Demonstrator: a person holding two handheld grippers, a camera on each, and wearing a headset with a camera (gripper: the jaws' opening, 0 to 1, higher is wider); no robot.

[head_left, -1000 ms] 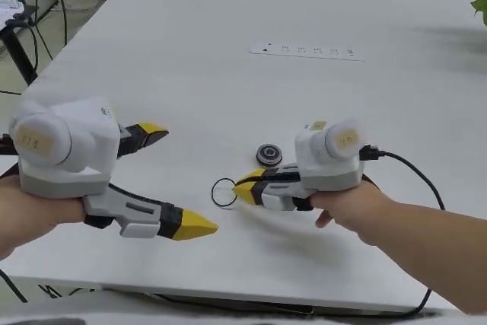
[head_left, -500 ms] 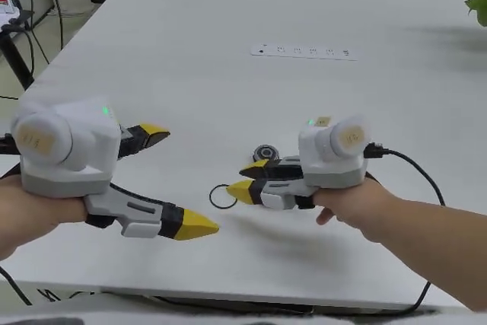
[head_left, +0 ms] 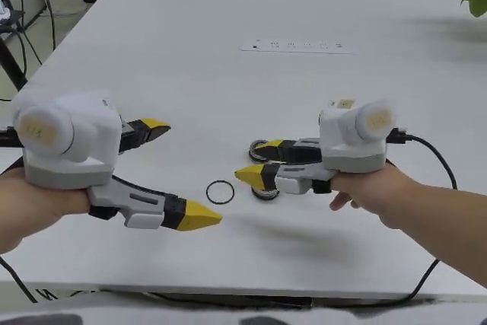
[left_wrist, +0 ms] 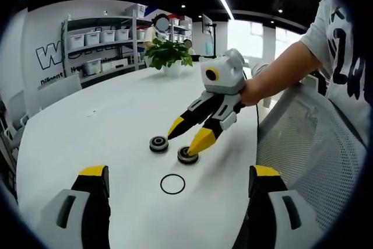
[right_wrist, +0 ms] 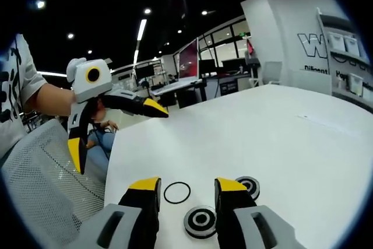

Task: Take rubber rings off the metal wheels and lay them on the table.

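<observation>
Done: one rubber ring [head_left: 221,192] lies free on the table [head_left: 190,51].
Left to do: near wheel [left_wrist: 186,155] and far wheel [left_wrist: 158,143], which probably still carry rings; too small to be sure.
Right gripper [head_left: 249,160]: fingers partly apart, empty, above the near wheel.
Left gripper [head_left: 190,173]: fingers wide, empty.

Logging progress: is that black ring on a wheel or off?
Off: the rubber ring lies flat on the table, apart from both wheels.
</observation>
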